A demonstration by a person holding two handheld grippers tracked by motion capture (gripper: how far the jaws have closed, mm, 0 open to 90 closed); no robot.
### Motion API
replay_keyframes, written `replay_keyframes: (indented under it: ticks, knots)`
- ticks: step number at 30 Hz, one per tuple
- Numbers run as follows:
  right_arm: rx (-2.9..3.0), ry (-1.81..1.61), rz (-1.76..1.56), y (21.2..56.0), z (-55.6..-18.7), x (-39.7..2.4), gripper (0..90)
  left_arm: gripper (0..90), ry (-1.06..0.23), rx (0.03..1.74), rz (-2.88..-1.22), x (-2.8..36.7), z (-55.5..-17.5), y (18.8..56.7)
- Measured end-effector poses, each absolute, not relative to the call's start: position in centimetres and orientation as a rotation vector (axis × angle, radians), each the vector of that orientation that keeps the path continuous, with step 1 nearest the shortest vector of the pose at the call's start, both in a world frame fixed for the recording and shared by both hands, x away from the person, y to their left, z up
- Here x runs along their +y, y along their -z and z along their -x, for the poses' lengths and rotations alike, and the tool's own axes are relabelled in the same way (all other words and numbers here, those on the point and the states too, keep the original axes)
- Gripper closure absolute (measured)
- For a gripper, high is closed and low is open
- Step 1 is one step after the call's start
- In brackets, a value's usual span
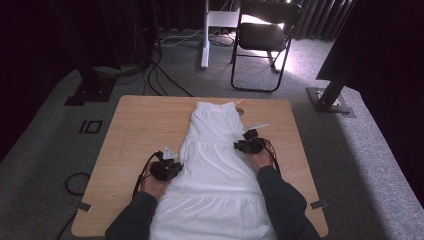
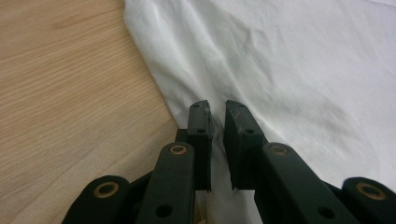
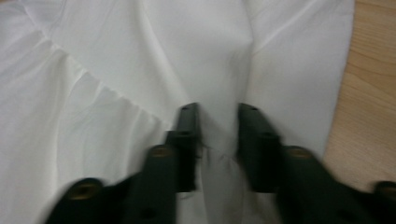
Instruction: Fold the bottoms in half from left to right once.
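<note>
1. The near hem of the white skirt (image 1: 215, 165) is running off the bottom of the high view, between the person's dark sleeves (image 1: 282, 202), so its full length is not showing.
2. The right gripper view is blurring, and the skirt's far waistband is too small in the high view to make out in detail.
3. No container is standing on the wooden table (image 1: 145, 125); the skirt is lying flat along its middle, waist toward the far edge and widening toward the person.
4. The skirt is showing gathered tiers with seams crossing it, and soft creases are running through the cloth (image 2: 289, 70).
5. The left gripper (image 1: 166, 169) is sitting at the skirt's left edge; in the left gripper view its tips (image 2: 217, 112) are standing slightly apart with a narrow gap, and a fold of cloth is lying between them, not pinched tight.
6. The right gripper (image 1: 250, 142) is resting on the skirt's right side near the edge; in the right gripper view its tips (image 3: 217, 116) are spread wider, with a ridge of cloth (image 3: 140, 56) lying loose in the gap.
7. A black folding chair (image 1: 265, 40) is standing on the grey carpet beyond the table, and cables are trailing across the floor.
</note>
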State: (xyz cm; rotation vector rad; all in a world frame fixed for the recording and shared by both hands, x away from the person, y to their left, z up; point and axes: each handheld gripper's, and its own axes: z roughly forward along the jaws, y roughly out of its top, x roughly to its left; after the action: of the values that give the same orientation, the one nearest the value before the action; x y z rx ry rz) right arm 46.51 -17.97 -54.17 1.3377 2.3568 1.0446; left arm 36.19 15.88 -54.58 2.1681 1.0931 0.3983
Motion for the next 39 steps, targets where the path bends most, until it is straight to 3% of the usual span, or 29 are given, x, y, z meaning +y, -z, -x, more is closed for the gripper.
replay_keyframes:
  ticks: [1, 4, 7, 14, 24, 26, 28, 33, 34, 39]
  knots:
    - [2.262, -1.051, -1.296, 52.7, -45.7, -18.3, 87.1, 81.3, -0.395, 1.105, -2.156, 16.0, -36.1, 54.6]
    - [2.105, -1.035, -1.213, 50.2, -44.4, -19.4, 87.1, 81.2, -0.388, 1.112, -2.147, 16.2, -36.0, 54.7]
    - [2.044, -0.973, -1.214, 49.9, -44.3, -20.5, 87.1, 81.2, -0.394, 1.107, -2.154, 16.1, -35.8, 54.7]
    - [2.173, -0.95, -1.368, 55.2, -45.4, -21.2, 85.1, 83.3, -0.407, 1.093, -2.186, 16.2, -35.0, 54.5]
    - [2.229, -1.001, -1.352, 55.4, -41.7, -20.9, 82.6, 83.5, -0.371, 1.046, -2.24, 17.5, -31.3, 54.3]
    - [2.233, -1.007, -1.331, 55.5, -40.9, -21.0, 82.5, 75.5, -0.389, 1.051, -2.235, 17.8, -30.9, 53.9]
    - [2.234, -1.009, -1.333, 55.5, -40.6, -21.1, 82.6, 56.2, -0.449, 1.075, -2.179, 18.2, -31.2, 53.1]
    - [2.227, -1.0, -1.342, 55.5, -40.7, -20.9, 82.9, 50.6, -0.469, 1.065, -2.041, 18.3, -33.5, 49.6]
    - [2.224, -1.002, -1.343, 55.5, -40.7, -20.9, 82.9, 50.6, -0.521, 1.03, -2.022, 17.2, -35.1, 48.6]
    - [2.211, -1.013, -1.351, 55.6, -40.8, -20.9, 83.3, 53.0, -0.508, 1.001, -2.065, 13.5, -39.1, 49.6]
